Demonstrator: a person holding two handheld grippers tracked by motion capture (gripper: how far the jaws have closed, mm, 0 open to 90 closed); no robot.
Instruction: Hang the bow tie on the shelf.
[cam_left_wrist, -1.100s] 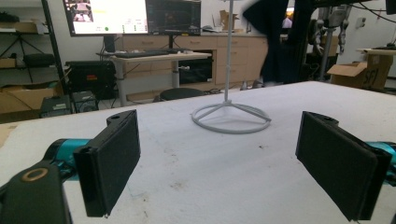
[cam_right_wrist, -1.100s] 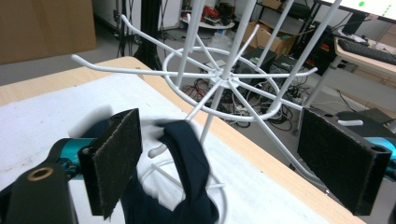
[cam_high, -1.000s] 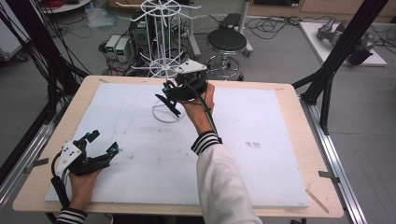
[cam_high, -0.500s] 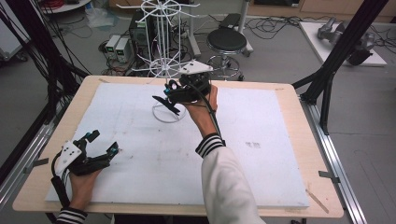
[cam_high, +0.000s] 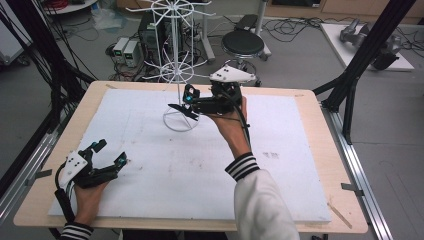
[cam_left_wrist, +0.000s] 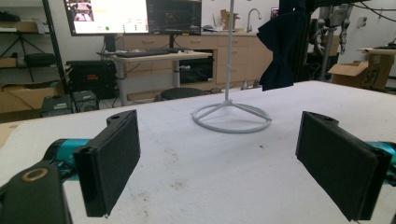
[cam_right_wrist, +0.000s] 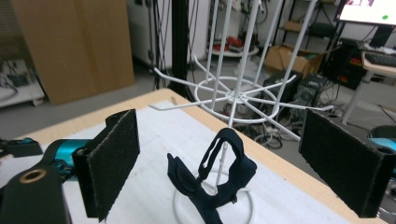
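right gripper (cam_high: 186, 101) held above the far middle of the white table top (cam_high: 150, 170), raised off the surface, close to the pole of the white wire rack (cam_high: 176, 55). jaws wide apart in the right gripper view, clamped on nothing. between them, a bit farther out, a dark blue cloth item with straps (cam_right_wrist: 215, 184), hanging at the pole of the rack, just above the round base ring (cam_right_wrist: 247, 205). seen also in the high view as a dark shape (cam_high: 183, 110) just beside the jaw tips, over the ring. cannot tell if hooked on the rack or only leaning on the pole. not touched by the black pads (cam_right_wrist: 114, 161).

left gripper (cam_high: 111, 153) resting low at the near left part of the table, held by the left hand (cam_high: 87, 192), well apart from the rack. jaws wide apart too, with nothing between the 2 pads (cam_left_wrist: 112, 163), only bare table top. far ahead in the left gripper view, the base ring (cam_left_wrist: 232, 116) and the dark cloth (cam_left_wrist: 279, 42) high beside the pole.

striped cuff (cam_high: 244, 165) on the right sleeve, reaching in from the near edge.
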